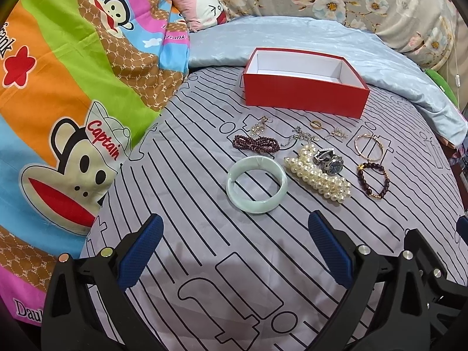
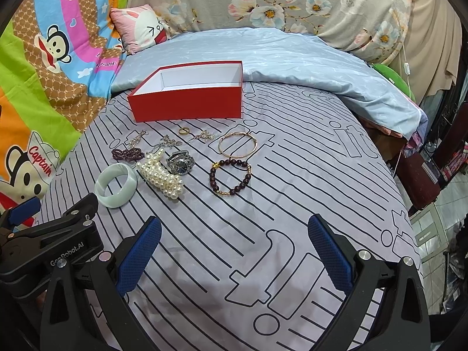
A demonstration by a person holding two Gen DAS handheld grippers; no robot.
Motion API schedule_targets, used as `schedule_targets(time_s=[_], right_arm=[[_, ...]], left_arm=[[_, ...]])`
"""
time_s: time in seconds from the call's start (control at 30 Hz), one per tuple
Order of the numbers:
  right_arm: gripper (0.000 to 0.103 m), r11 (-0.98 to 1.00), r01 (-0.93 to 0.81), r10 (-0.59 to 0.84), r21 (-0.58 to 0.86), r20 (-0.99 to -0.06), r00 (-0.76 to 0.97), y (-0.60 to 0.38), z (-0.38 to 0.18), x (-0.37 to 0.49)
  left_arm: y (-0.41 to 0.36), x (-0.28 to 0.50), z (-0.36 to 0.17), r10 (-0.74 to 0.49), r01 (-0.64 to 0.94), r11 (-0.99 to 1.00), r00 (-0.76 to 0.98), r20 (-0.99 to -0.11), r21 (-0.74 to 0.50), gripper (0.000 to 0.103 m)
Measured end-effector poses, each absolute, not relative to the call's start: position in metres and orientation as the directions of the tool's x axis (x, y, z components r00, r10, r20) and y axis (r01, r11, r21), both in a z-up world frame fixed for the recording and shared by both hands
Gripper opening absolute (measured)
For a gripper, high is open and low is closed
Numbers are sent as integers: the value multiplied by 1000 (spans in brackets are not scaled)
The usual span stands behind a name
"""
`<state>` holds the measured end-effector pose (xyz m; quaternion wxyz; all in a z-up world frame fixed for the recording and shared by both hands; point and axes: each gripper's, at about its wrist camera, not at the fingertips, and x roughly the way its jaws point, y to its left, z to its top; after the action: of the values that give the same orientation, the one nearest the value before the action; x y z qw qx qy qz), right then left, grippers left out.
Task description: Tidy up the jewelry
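Note:
An open red box [image 1: 304,95] [image 2: 188,102] with a bare white inside stands on the grey striped bedsheet. In front of it lie a pale green jade bangle [image 1: 256,187] [image 2: 116,189], a pearl strand [image 1: 318,175] [image 2: 161,174], a steel watch [image 1: 329,161] [image 2: 180,162], a dark bead bracelet [image 1: 373,180] [image 2: 231,181], a thin gold bangle [image 1: 369,144] [image 2: 237,144], a gold ring [image 1: 316,124] [image 2: 184,130], a purple bead strand [image 1: 254,143] [image 2: 128,154] and thin chains [image 1: 301,137]. My left gripper [image 1: 235,248] and right gripper [image 2: 234,248] hover open near the front, holding nothing.
A colourful cartoon quilt [image 1: 67,93] is heaped on the left. A light blue blanket [image 1: 351,46] and a floral cover [image 2: 292,3] lie behind the box. The bed's right edge drops to a tiled floor [image 2: 435,228]. The left gripper's body [image 2: 49,239] shows at lower left.

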<state>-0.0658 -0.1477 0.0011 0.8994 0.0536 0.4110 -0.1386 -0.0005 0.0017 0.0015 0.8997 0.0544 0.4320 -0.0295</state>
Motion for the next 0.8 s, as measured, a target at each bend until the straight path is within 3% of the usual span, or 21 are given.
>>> schedule_targets(time_s=[0.8], right_arm=[[98,956,292,-207,-22,-759,618,-148,-1,-63]], left_arm=[[-1,1,-5,-2,110,990,629,-778,87,97]])
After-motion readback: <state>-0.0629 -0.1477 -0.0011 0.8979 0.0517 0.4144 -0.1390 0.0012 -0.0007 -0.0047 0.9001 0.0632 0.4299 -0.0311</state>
